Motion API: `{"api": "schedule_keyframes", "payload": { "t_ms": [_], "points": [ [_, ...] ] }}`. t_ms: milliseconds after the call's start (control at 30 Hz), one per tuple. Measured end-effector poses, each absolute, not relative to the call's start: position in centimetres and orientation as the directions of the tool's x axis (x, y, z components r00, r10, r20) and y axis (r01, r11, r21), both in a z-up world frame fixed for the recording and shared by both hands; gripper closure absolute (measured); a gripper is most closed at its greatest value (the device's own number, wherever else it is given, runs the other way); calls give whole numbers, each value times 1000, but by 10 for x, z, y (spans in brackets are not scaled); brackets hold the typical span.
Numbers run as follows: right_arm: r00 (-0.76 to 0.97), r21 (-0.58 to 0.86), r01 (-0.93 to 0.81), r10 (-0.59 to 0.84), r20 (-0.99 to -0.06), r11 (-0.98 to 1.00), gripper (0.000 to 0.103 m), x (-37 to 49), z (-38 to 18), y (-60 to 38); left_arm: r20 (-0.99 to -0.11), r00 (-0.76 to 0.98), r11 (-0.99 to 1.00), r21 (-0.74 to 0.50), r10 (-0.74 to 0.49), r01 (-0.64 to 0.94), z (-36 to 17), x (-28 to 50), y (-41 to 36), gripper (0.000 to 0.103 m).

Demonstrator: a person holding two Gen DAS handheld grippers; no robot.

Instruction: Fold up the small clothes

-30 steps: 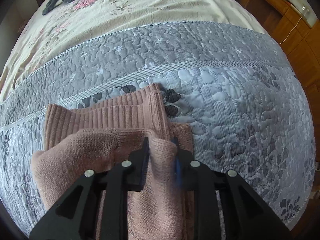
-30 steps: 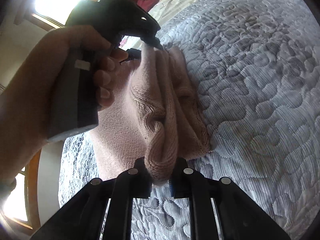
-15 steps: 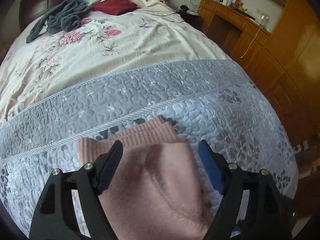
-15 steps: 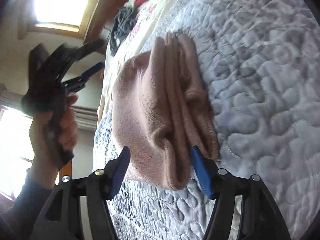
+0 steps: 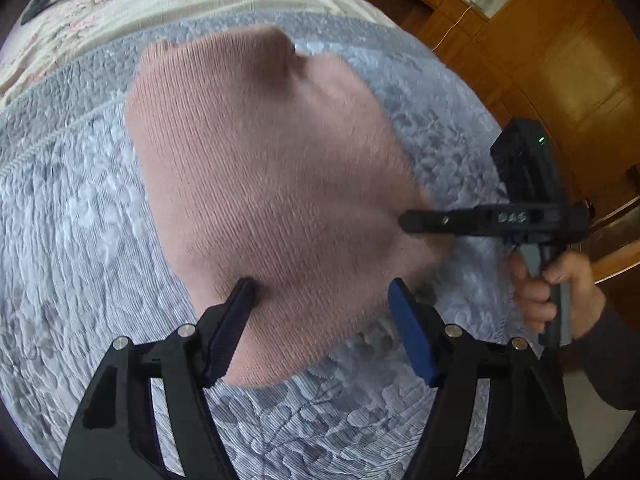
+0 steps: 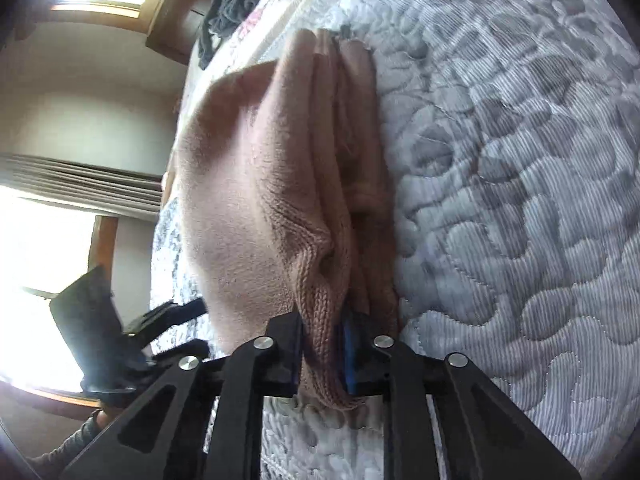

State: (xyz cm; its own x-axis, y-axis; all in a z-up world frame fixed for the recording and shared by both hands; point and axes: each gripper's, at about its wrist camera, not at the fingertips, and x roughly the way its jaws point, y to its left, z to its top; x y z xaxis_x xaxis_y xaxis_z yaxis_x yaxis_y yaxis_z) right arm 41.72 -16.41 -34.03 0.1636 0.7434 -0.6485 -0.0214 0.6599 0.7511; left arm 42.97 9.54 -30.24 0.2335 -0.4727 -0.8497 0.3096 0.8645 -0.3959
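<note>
Left wrist view: the left gripper (image 5: 322,294) is hovering with its jaws spread wide, one on each side of the near end of the pink sweater (image 5: 272,184) and pinching nothing.
Sweater: it is lying folded on the grey quilt (image 5: 80,216) of the bed (its outline is blurring in this view).
Right gripper: it (image 5: 404,220) is reaching in from the right, tip at the sweater's right edge, with a hand (image 5: 556,292) wrapping its grip.
Right wrist view: the right gripper's (image 6: 322,336) jaws are pinching a knitted fold at the sweater's (image 6: 248,168) near edge.
Layers: they are stacking side by side against the quilt (image 6: 520,160).
Far end of bed: a dark garment (image 6: 230,4) is lying there.
</note>
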Motion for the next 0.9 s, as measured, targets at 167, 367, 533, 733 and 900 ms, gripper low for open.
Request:
{"api": "schedule_keyframes", "payload": {
  "t_ms": [167,367,533,733,900],
  "points": [
    [118,717,-39,716,-688,696,84,428,-331,-154,-823,248,854,-453,-511,255,-304,434,105,32],
    [124,705,-16,701,-702,709,83,428,-332,-168,-735,263,777,-554,-626,301,-284,431,99,37],
    [245,683,-30,668,-703,730,56,468,-297,-168,-753,182,773,-601,-633,203,-334,443,97,39],
    [173,622,-40,619,-766,782,57,502,-302,-136,-746,170,764,-616,-644,191,-339,445,98,38],
    [329,490,-182,523,-786,852,90,494,-273,-147,-704,158,720,-664,-693,203,-330,447,104,42]
  ]
}}
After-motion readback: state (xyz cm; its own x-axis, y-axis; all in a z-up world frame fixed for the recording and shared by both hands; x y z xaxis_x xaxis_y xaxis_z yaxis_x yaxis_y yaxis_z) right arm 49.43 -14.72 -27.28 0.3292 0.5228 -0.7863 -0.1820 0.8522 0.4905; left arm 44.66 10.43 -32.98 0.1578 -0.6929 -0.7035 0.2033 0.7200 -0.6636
